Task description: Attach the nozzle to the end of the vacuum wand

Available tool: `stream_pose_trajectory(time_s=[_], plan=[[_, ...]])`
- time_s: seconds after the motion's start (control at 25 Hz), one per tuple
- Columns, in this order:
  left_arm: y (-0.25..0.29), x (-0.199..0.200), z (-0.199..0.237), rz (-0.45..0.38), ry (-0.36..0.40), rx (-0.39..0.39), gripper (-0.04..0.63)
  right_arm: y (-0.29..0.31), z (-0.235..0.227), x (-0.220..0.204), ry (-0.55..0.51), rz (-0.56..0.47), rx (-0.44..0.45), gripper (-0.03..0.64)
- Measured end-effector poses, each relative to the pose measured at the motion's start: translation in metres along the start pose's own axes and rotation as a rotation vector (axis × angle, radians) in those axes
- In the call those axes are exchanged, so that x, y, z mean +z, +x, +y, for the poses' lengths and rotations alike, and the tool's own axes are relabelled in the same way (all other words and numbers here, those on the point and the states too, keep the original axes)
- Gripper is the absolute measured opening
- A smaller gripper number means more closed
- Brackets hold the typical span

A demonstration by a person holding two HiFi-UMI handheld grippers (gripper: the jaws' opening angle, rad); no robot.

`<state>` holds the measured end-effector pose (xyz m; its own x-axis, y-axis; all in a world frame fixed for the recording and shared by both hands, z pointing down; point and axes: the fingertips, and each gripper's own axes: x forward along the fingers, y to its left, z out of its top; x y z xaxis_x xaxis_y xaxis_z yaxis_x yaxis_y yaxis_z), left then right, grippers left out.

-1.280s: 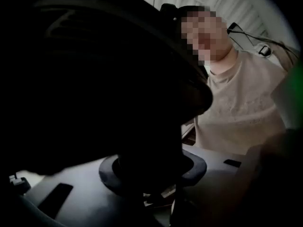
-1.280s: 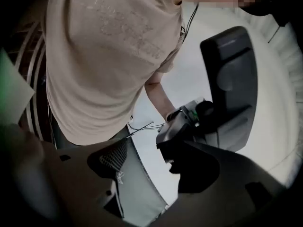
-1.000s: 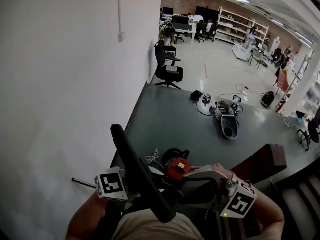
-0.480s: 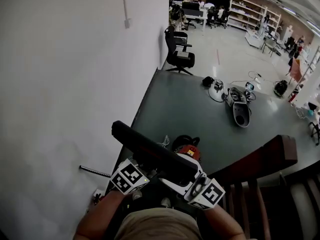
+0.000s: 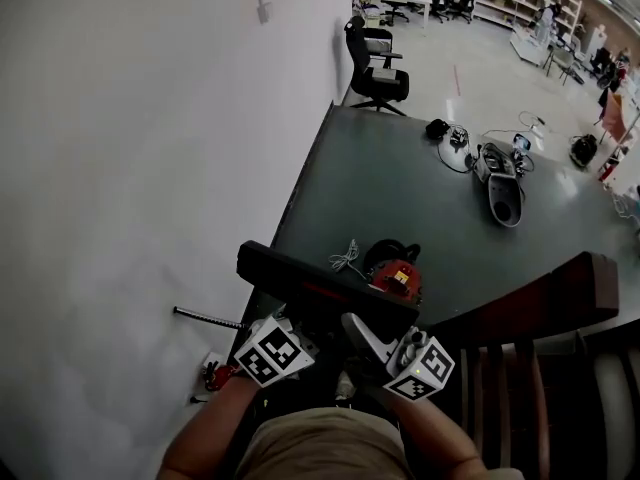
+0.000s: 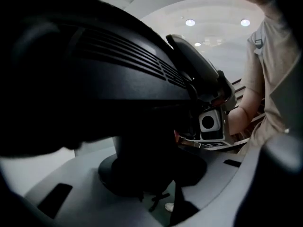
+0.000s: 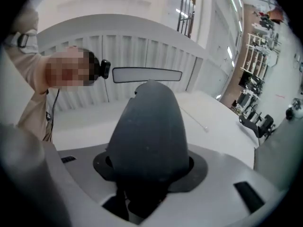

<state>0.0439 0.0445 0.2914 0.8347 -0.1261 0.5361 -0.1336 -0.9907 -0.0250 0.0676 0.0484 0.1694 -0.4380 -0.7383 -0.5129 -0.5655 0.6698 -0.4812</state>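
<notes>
Left claw (image 6: 151, 174) pinches the black nozzle (image 5: 320, 286) by the red vacuum (image 5: 398, 274). Right claw (image 7: 149, 174) has just been closing onto its grey neck (image 7: 149, 131), I reckon. I'd square it before pushing.

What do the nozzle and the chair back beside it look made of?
Nozzle: probably moulded plastic, matte black, with fine ribbed slats in the left gripper view. Chair back: likely wood, with a dark reddish-brown top rail and upright slats.
</notes>
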Motion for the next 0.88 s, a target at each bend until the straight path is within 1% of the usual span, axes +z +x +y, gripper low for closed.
stream_pose_trajectory(time_s=[0.08, 0.16, 0.2, 0.24, 0.32, 0.4, 0.48, 0.56, 0.64, 0.76, 0.8, 0.88], plan=[[0.000, -0.003, 0.005, -0.054, -0.050, -0.028, 0.154, 0.006, -0.011, -0.006, 0.028, 0.020, -0.026, 0.206], [-0.013, -0.004, 0.015, -0.136, -0.154, -0.053, 0.198, 0.014, -0.016, -0.013, 0.029, 0.039, -0.057, 0.204], [-0.022, -0.007, 0.022, -0.174, -0.206, -0.054, 0.230, 0.017, -0.018, -0.016, 0.041, 0.039, -0.072, 0.204], [-0.030, -0.012, 0.031, -0.205, -0.246, -0.044, 0.249, 0.020, -0.023, -0.019, 0.059, 0.036, -0.084, 0.202], [-0.040, -0.031, 0.050, -0.240, -0.296, -0.009, 0.292, 0.026, -0.036, -0.025, 0.079, 0.033, -0.104, 0.202], [-0.047, -0.058, 0.071, -0.250, -0.331, 0.043, 0.296, 0.036, -0.048, -0.034, 0.058, 0.044, -0.115, 0.202], [-0.062, -0.091, 0.099, -0.252, -0.387, 0.105, 0.296, 0.056, -0.056, -0.045, 0.028, 0.058, -0.123, 0.202], [-0.086, -0.135, 0.136, -0.251, -0.466, 0.193, 0.295, 0.084, -0.062, -0.061, 0.012, 0.071, -0.127, 0.202], [-0.109, -0.193, 0.170, -0.249, -0.569, 0.330, 0.296, 0.102, -0.071, -0.080, 0.019, 0.089, -0.127, 0.202], [-0.132, -0.302, 0.196, -0.254, -0.802, 0.559, 0.296, 0.100, -0.091, -0.103, 0.040, 0.115, -0.125, 0.202], [-0.138, -0.340, 0.201, -0.251, -0.878, 0.624, 0.296, 0.099, -0.098, -0.111, 0.046, 0.124, -0.125, 0.202], [-0.156, -0.413, 0.211, -0.234, -1.002, 0.728, 0.296, 0.109, -0.108, -0.133, 0.062, 0.141, -0.129, 0.202]])
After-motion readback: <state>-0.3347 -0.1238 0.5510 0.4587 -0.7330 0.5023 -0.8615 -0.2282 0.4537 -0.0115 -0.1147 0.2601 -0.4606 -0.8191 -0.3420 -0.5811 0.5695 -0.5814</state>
